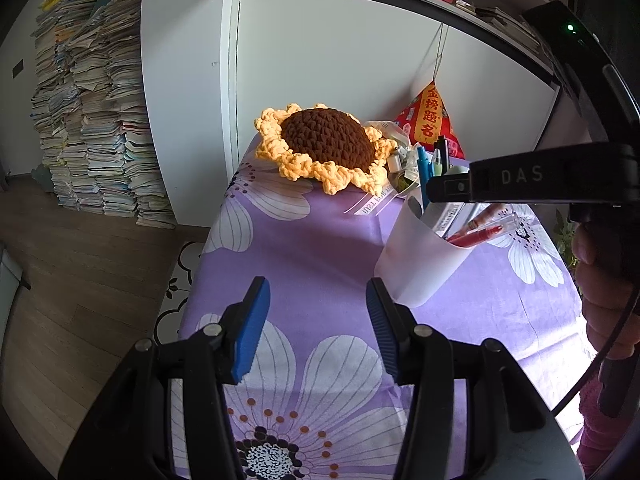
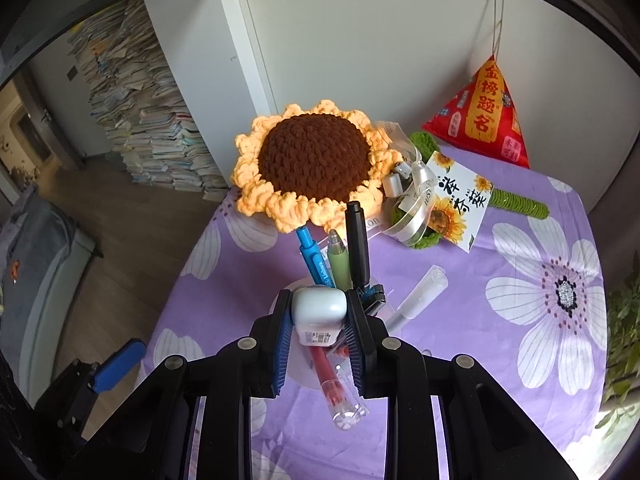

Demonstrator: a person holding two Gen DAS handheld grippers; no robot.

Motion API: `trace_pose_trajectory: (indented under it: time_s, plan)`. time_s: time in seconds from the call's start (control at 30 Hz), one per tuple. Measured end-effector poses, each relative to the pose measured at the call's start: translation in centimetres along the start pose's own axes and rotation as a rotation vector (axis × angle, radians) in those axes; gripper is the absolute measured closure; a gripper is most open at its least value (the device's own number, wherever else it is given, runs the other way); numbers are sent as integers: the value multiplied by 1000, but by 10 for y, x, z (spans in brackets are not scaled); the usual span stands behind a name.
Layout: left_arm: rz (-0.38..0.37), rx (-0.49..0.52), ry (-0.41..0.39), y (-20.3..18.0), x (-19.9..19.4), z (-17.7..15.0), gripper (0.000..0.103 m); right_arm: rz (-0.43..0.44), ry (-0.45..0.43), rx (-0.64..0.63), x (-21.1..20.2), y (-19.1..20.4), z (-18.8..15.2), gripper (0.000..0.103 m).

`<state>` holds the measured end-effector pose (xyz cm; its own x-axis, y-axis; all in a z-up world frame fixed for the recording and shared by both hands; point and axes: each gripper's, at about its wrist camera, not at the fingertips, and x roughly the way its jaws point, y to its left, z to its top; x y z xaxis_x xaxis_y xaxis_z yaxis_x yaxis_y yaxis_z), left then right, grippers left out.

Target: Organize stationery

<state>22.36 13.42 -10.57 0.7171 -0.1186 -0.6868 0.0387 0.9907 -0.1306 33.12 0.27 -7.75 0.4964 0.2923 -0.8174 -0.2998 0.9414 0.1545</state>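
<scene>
A white pen cup [image 1: 416, 256] stands on the purple flowered cloth [image 1: 320, 248]. It holds blue [image 2: 314, 258], green [image 2: 339, 262] and black pens [image 2: 357, 244], and a red pen [image 2: 326, 372] leans out toward me. My right gripper [image 2: 318, 296] hangs just over the cup's mouth, shut on a small white bottle [image 2: 318, 334] with a barcode label. A clear pen [image 2: 416, 296] slants to the right of the cup. My left gripper [image 1: 316, 292] is open and holds nothing, low over the cloth just left of the cup. The right gripper [image 1: 434, 190] also shows there, above the cup.
A crocheted sunflower [image 2: 312, 160] with ribbon and a card [image 2: 460, 204] lies behind the cup. A red pyramid pouch [image 2: 484, 116] hangs at the back wall. The table's left edge drops to a wooden floor with tall paper stacks [image 1: 96, 120]. A person's hand [image 1: 604, 292] is at right.
</scene>
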Motion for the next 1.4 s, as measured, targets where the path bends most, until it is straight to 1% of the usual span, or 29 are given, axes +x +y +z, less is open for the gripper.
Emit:
trace_pose_trajectory:
  time_s: [0.1, 0.27, 0.37, 0.43, 0.5, 0.6, 0.7, 0.77, 1.03, 1.23, 1.27, 1.33, 1.4]
  plan:
    - [-2, 1, 3, -2, 1, 0, 55, 2, 4, 8, 1, -2, 0, 77]
    - [-7, 7, -1, -7, -1, 1, 54, 32, 12, 46, -2, -9, -1, 76]
    - [-10, 8, -5, -9, -2, 1, 53, 30, 8, 32, -9, -9, -3, 76]
    - [-16, 10, -10, -12, -4, 2, 53, 17, -7, 15, -16, -8, -4, 75]
    - [-21, 16, -14, -15, -6, 2, 52, 3, -41, 4, -28, -8, -6, 72]
    - [-32, 27, -25, -22, -12, 4, 51, -31, -88, -19, -46, -7, -12, 72]
    - [-43, 35, -41, -29, -18, 7, 46, -62, -120, -26, -62, -11, -20, 72]
    - [-51, 42, -52, -35, -24, 8, 39, -72, -135, -18, -72, -17, -25, 72]
    - [-82, 111, -120, -71, -58, 9, 30, -144, -216, 41, -123, -45, -53, 71]
    - [-75, 156, -176, -99, -86, 4, 23, -195, -286, 51, -161, -54, -76, 71]
    - [-70, 160, -188, -103, -92, 3, 22, -204, -299, 53, -168, -56, -82, 70]
    - [-59, 171, -217, -113, -104, 1, 17, -213, -318, 62, -180, -59, -90, 63]
    - [-45, 184, -237, -120, -114, -1, 12, -219, -347, 74, -194, -64, -101, 53]
